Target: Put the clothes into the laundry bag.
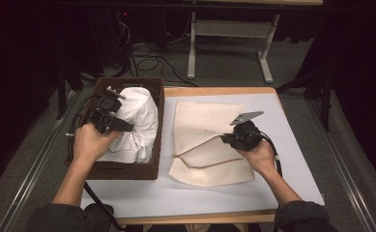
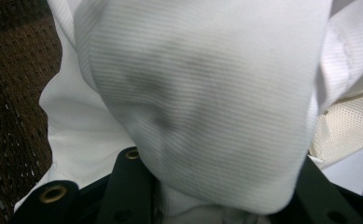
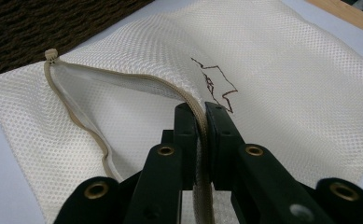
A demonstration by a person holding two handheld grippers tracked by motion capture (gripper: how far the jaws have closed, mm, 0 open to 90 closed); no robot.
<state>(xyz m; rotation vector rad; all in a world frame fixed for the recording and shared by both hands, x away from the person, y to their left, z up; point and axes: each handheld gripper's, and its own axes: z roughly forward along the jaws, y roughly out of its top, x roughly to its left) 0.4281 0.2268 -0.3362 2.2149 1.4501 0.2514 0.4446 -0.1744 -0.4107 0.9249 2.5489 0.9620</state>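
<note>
A dim room is seen, with cables on the grey floor and a pale blue worktop [image 1: 292, 159] edged in wood. At its left a dark brown woven basket [image 1: 159, 125] is set, and a white garment [image 1: 139, 121] is heaped inside it, rising above the rim. The cloth is seen as finely ribbed, soft and bulging, with grey shadows across its folds in the left gripper view [image 2: 202, 102]. The left tongs [image 1: 120, 124] are pressed onto a bunched fold of that garment, the fabric draped right over them. To the right of the basket a cream mesh bag [image 1: 205, 121] is laid flat on the worktop, its lower part folded over. Its fine net weave is shown clearly in the right gripper view [image 3: 300, 79], with a thin brown thread squiggle [image 3: 216, 84] on the surface and a beige zipper [image 3: 76, 121] running along the open edge. The right tongs [image 3: 201, 116] are pinched together on that zipper edge, the tape clamped between the pads.
</note>
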